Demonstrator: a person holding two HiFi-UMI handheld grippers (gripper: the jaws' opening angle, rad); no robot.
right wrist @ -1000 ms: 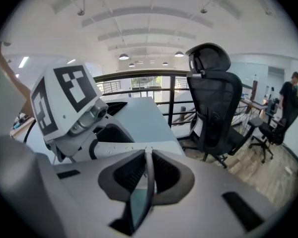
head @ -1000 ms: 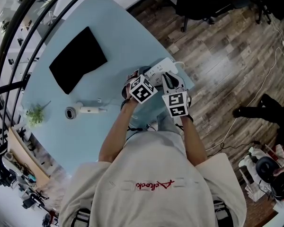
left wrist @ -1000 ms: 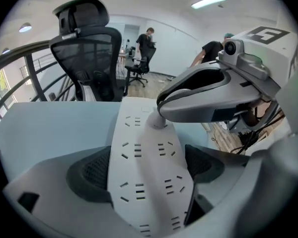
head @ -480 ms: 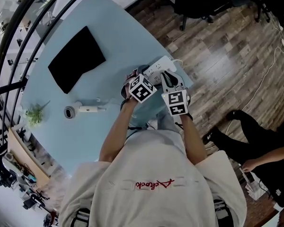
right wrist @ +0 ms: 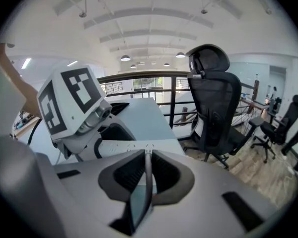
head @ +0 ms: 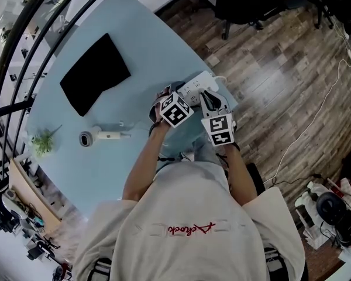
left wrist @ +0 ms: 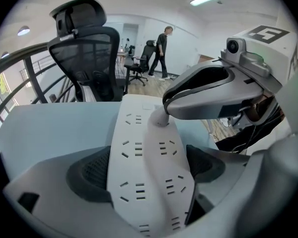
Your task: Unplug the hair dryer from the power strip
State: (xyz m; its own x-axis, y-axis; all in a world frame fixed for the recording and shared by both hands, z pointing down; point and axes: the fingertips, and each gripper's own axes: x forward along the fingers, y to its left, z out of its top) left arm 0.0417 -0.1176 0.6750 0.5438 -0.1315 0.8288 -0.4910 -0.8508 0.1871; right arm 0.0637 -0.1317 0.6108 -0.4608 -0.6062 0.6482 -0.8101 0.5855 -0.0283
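Nothing shifted since before: unplugging grip set.
Hold: left gripper jaws clamp power strip; right gripper jaws clench plug just ahead; I'd pull straight, strip pinned.

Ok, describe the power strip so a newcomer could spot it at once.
On the pale blue table, go to the corner by the wooden floor. The power strip lies there, the left gripper clamped across it and the right gripper on its plug. It's the only long white bar dotted with socket slots.
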